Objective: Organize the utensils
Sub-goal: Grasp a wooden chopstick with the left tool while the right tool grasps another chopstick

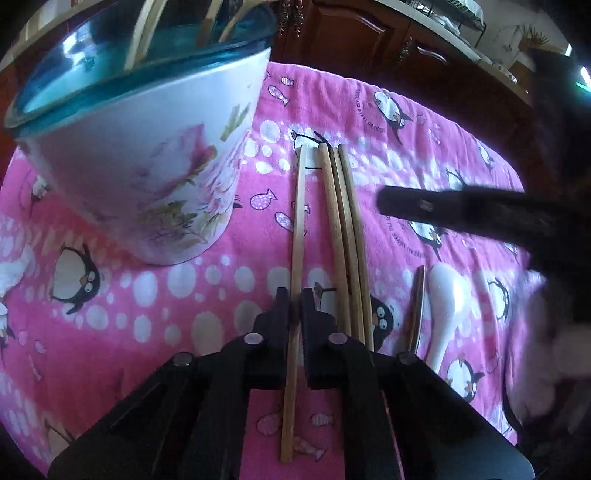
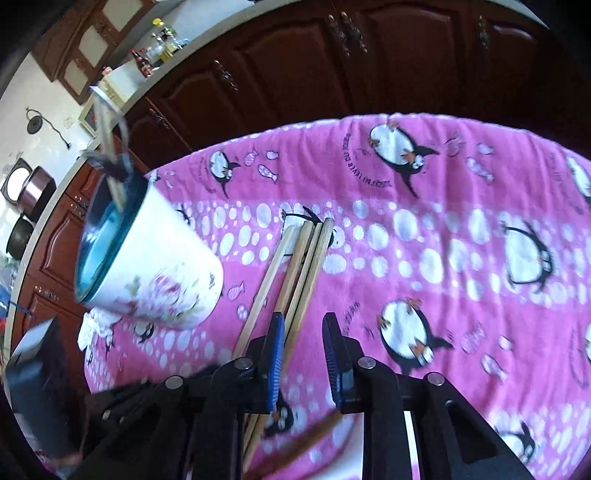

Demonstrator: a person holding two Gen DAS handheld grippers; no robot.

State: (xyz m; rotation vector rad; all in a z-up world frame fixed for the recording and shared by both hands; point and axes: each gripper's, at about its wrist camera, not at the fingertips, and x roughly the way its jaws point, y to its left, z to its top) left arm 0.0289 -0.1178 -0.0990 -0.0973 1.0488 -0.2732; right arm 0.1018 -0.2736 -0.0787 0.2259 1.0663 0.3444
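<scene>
Four wooden chopsticks lie side by side on the pink penguin cloth (image 1: 184,295). My left gripper (image 1: 294,295) is shut on the leftmost pale chopstick (image 1: 298,221), which runs back between its fingers. The other three chopsticks (image 1: 343,221) lie just to its right. A white flowered cup (image 1: 147,147) with a blue inside stands at the left and holds more chopsticks (image 1: 142,33). My right gripper (image 2: 303,317) hovers open over the cloth, with nothing between its blue pads (image 2: 275,354). The chopstick bundle (image 2: 303,266) runs under its left finger. It shows blurred in the left wrist view (image 1: 443,206).
A white ceramic spoon (image 1: 448,295) and a dark brown utensil (image 1: 417,306) lie right of the chopsticks. Dark wooden cabinets (image 2: 332,74) stand behind the table's far edge. The cup (image 2: 159,266) is close to the left of the chopsticks.
</scene>
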